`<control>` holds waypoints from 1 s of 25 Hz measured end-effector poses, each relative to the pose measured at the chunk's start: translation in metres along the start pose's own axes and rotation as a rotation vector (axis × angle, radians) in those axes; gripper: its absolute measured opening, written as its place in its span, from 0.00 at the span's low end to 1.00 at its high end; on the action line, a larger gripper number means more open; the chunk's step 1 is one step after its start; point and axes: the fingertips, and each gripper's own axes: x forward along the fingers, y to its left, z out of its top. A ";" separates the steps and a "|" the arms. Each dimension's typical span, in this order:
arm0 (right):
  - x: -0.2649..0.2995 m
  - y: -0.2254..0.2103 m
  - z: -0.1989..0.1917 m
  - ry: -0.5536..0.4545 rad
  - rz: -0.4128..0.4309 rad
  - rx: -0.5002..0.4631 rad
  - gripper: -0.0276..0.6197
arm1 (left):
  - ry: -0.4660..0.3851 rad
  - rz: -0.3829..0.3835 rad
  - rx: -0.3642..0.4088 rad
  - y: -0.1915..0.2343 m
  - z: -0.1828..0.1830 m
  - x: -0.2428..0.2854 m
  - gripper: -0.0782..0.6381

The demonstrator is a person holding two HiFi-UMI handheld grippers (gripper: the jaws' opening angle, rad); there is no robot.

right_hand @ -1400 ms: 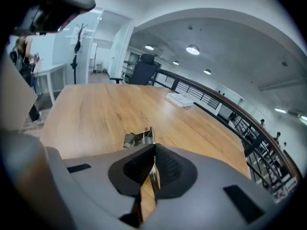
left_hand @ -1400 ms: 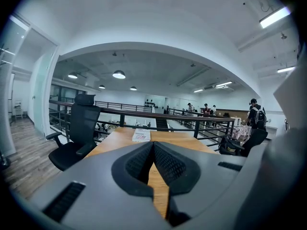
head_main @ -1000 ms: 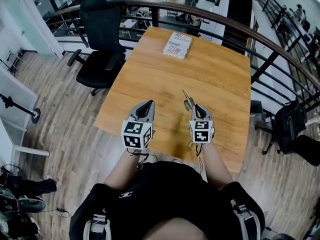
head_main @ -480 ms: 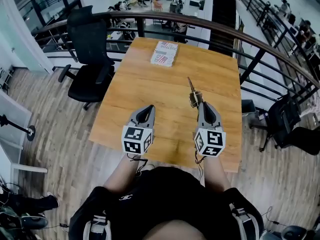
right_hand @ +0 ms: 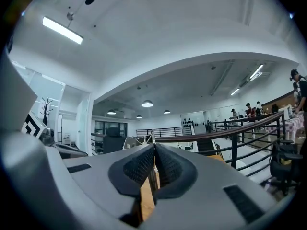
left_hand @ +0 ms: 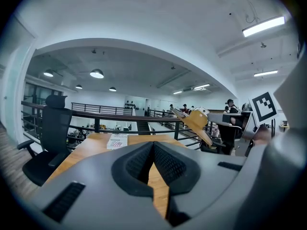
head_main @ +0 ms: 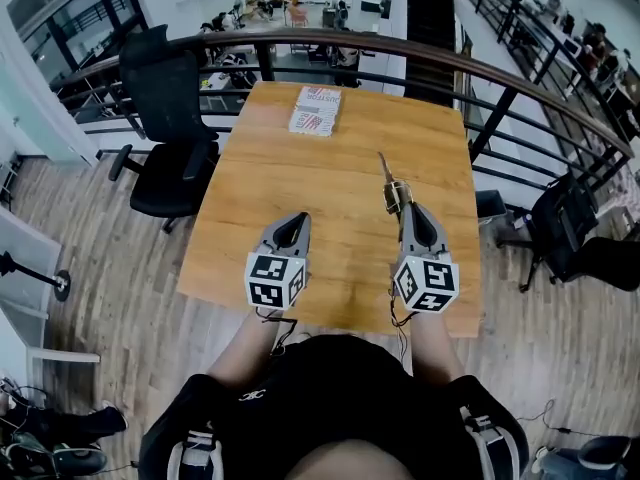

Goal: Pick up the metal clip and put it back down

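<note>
Wood-topped table (head_main: pixel 300 198) fills the middle of the head view, with a curved railing (head_main: pixel 330 38) beyond it, a printed booklet (head_main: pixel 316 110) at its 12 o'clock end and a black office chair (head_main: pixel 165 133) off its edge at 10 o'clock. The right gripper (head_main: pixel 405 208) is clenched on the metal clip (head_main: pixel 390 183), which sticks out past its tips toward 11 o'clock and hangs clear above the tabletop, right of centre. In the right gripper view a thin strip of the clip (right_hand: pixel 149 176) sits pinched between the pads. The left gripper (head_main: pixel 293 226) is at 9 o'clock of the right one, jaws pressed together on nothing. A second ago both grippers sat level; now the right one looms larger and reaches farther out with the clip.
</note>
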 end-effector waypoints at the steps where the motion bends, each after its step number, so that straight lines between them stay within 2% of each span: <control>1: 0.000 0.000 0.000 0.001 -0.002 -0.012 0.08 | 0.001 0.000 0.000 0.000 0.000 0.000 0.13; 6: 0.006 0.008 -0.008 0.015 -0.001 -0.076 0.08 | 0.003 0.017 -0.005 0.008 -0.004 -0.007 0.13; 10: 0.017 0.024 -0.022 0.041 0.008 -0.180 0.08 | -0.003 0.046 -0.016 0.022 -0.005 -0.019 0.13; 18: 0.043 0.055 -0.080 0.134 0.065 -0.374 0.07 | 0.000 0.128 -0.029 0.049 -0.014 -0.038 0.13; 25: 0.054 0.062 -0.138 0.222 0.088 -0.529 0.07 | 0.001 0.179 -0.038 0.057 -0.018 -0.054 0.13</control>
